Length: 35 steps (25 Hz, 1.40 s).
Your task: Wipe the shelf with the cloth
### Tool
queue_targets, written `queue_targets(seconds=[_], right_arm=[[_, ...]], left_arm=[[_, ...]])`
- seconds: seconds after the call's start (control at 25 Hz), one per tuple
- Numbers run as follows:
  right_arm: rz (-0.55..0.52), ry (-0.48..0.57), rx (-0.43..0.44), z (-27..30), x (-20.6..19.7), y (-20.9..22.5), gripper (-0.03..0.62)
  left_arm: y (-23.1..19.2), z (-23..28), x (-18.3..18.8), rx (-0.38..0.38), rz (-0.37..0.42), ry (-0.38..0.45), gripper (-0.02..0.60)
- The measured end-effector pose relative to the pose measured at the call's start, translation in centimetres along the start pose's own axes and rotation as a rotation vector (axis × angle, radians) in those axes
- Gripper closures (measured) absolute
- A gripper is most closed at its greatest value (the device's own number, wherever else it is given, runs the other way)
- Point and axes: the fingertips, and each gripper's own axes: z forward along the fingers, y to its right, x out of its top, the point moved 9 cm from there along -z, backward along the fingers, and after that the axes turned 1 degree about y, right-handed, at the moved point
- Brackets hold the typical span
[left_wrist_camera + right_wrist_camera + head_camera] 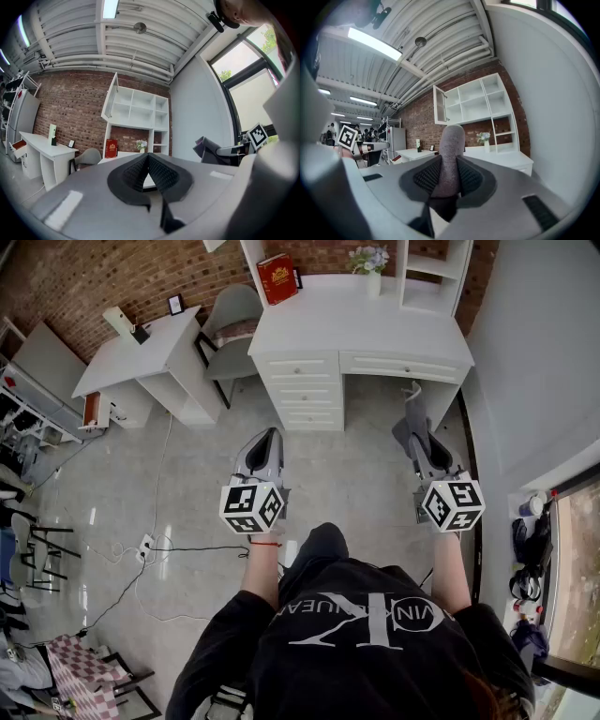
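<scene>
Cloth (451, 140): looks soft, light, floppy; likely best pinched mid-fold.
Right gripper (449, 171): clamped on cloth.
Left gripper (148, 161): pinched closed, empty.

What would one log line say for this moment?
left tool: shut, empty | right tool: shut on grey cloth | shelf: ahead, no contact

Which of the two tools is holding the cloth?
The right tool, clamped on the grey cloth sticking up from it; the left tool is shut on nothing.
</scene>
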Motion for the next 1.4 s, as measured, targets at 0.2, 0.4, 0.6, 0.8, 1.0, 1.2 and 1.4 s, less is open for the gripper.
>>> queue_targets(seconds=[0.2,0.4,0.6,0.8,1.0,1.2,1.4], right_arm=[[-0.001,-0.011,-0.001,0.9,-0.4,0.8,0.496],[0.0,-0.023,-0.022,2.4,-1.0,2.4,0.496],[0.002,-0.041,-0.051,5.9,-1.2,4.8,0.497],[0.006,-0.046,-0.073,10.2,-0.5,6.6,0.497],[0.039,-0.037,-0.101,14.0,0.0,9.0,0.497],[0.056,-0.038,-0.123,18.5,0.0,11.3,0.497],[0.066,-0.021,-0.143,23.2,0.1,13.2,0.496]], left_arm=[[-0.5,1.7,-0.6,-0.005,-0.007,-0.013,0.569],[-0.8,4.9,-1.7,-0.034,-0.014,-0.024,0.569],[-2.1,9.5,-2.4,-0.057,-0.021,-0.037,0.569],[-4.9,14.6,-1.4,-0.062,-0.003,-0.041,0.569],[-6.4,19.8,-1.4,-0.094,-0.029,-0.049,0.569],[-8.7,25.0,-1.7,-0.103,-0.034,-0.059,0.569],[-11.5,30.1,-1.6,-0.118,-0.022,-0.049,0.569]])
